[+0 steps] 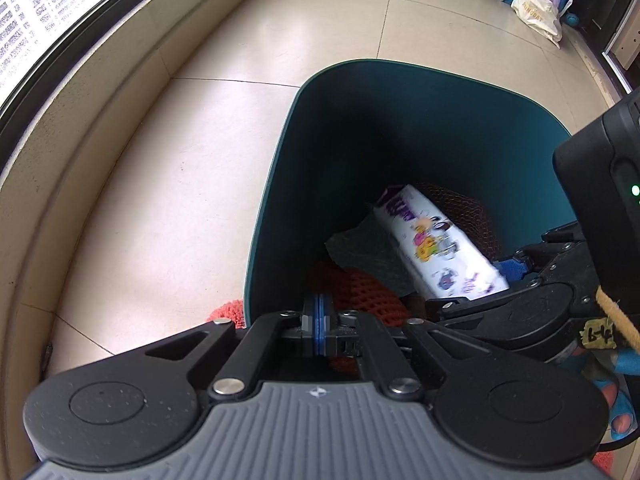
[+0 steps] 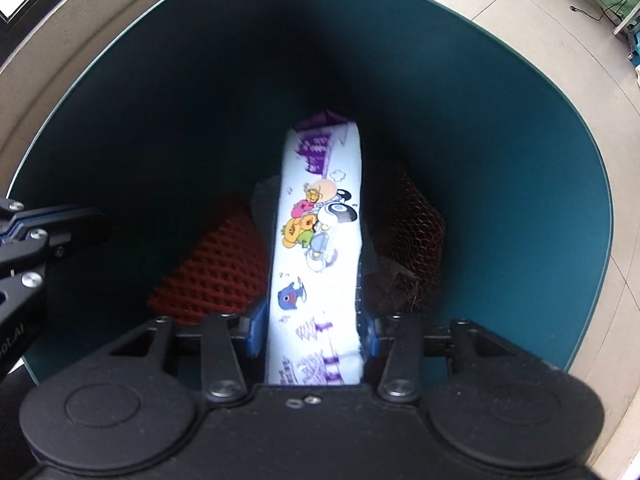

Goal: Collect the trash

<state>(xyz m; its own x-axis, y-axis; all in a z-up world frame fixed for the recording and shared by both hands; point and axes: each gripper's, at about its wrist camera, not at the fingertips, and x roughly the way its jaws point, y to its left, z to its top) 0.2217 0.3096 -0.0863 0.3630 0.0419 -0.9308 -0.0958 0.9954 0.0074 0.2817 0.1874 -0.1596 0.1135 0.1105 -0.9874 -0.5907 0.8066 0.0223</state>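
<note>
Where bin (image 1: 280,152) stands: beige tiled floor (image 1: 168,184) (glossy).

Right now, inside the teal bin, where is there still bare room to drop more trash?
Bare room lies along the teal bin far wall, beyond the cartoon wrapper. Crowded: red foam net one side, dark mesh bag the other, right gripper between.

Both wrist views close above, looking down, seemingly sharing bin (image 1: 280,152) interior

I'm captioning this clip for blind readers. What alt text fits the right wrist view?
The right claw points down into a teal bin with a white cartoon-printed packet between its fingers. Red foam netting lies at the bottom, and the left claw shows at the left edge.
</note>
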